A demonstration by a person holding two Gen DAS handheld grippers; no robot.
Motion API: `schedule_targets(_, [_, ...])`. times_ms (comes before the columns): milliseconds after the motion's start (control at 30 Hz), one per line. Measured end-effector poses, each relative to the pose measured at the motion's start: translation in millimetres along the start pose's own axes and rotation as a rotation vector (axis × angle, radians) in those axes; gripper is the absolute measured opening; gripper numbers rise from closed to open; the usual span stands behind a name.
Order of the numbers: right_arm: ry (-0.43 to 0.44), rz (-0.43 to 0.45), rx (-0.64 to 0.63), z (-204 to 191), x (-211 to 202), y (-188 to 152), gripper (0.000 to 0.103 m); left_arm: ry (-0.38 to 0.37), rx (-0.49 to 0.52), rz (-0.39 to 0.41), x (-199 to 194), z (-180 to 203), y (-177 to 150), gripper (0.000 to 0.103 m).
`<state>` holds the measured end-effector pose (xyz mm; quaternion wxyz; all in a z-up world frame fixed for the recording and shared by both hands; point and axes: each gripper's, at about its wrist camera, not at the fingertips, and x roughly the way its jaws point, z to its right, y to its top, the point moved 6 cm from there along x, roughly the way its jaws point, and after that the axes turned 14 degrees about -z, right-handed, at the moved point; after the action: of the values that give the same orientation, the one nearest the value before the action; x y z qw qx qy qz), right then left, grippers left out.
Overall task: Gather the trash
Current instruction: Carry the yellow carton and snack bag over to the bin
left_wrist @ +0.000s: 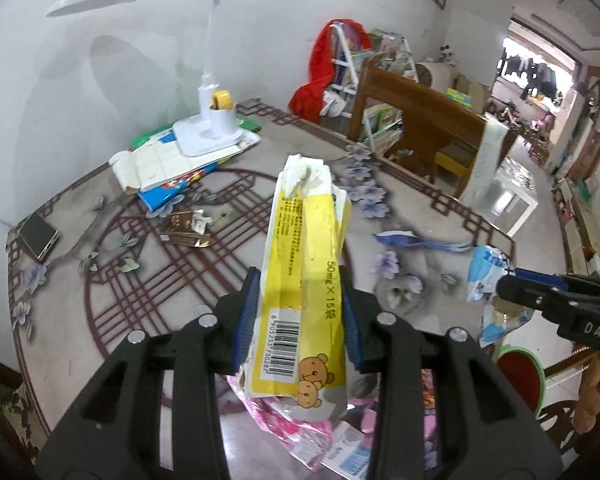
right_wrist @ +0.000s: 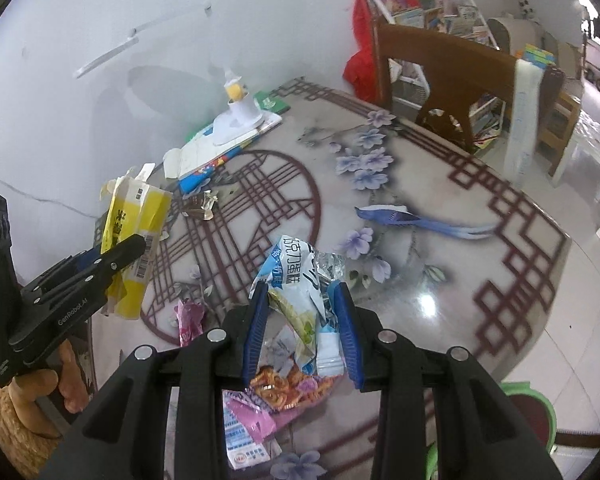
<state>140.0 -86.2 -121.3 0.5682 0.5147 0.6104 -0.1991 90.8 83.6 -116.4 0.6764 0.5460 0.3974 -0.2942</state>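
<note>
My left gripper is shut on a crushed yellow and white medicine box and holds it above the patterned table. The box also shows in the right wrist view, with the left gripper around it. My right gripper is shut on a blue and white snack wrapper, also seen at the right of the left wrist view. Loose pink, orange and white wrappers lie on the table below both grippers. A small brown and silver wrapper lies mid-table.
A white desk lamp stands on books and papers at the table's far side. A phone lies at the left edge. A wooden chair and a bookshelf with a red cloth stand beyond the table.
</note>
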Motion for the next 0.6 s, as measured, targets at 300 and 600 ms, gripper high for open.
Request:
schedule_targets(300, [-0.025, 0.040, 0.060, 14.7, -25.2, -28.8, 0.033, -0.051, 0.067, 0.009, -13.4, 34.0, -12.1, 0.036])
schedule_targets(600, [-0.054, 0.079, 0.156, 41.5, -49.2, -62.8, 0.033, -0.138, 0.171, -0.019, -15.1, 88.9, -27.4, 0.036])
